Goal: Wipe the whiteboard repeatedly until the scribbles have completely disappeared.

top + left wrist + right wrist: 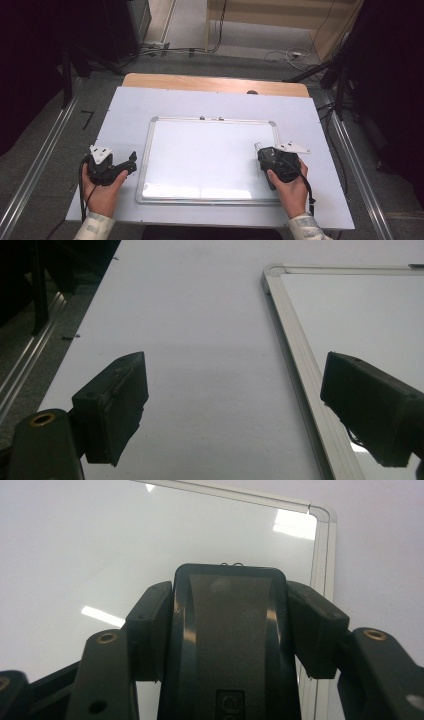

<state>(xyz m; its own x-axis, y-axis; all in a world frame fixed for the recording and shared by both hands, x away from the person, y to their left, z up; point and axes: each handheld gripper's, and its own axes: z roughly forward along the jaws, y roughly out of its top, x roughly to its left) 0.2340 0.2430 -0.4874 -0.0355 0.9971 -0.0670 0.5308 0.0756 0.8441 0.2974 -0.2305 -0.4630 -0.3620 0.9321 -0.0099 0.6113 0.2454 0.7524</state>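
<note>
Eraser: a black, oblong, rounded-corner plastic block, taken to be a whiteboard eraser, is seen clamped in the right gripper; in the high view it sits over the board's right part, toward 4 o'clock from the board's centre.
Eraser axis: in the right gripper view its long side runs from 6 to 12 o'clock, straight out along the jaws, its far end aimed at the board's far right corner.
Right fingers: the black pads are pressed on both long flanks of the block; closed around it, a firm grip by the look of it.
Board: a white, glossy, silver-framed rectangular whiteboard is laid flat, long side from 9 to 3 o'clock; its surface looks blank, with glare along the near edge.
Key relation: the eraser is already over the board, just inside its right frame rail, so any wipe is judged to run toward 9 o'clock; whether it touches the surface cannot be told.
Left gripper: is held off the board, just beside the left frame rail at 9 o'clock.
Left fingers: the black pads are spread wide, nothing between them.
Nearer hand: the right, plainly.
Underlay: a pale sheet is spread on a wooden table.
</note>
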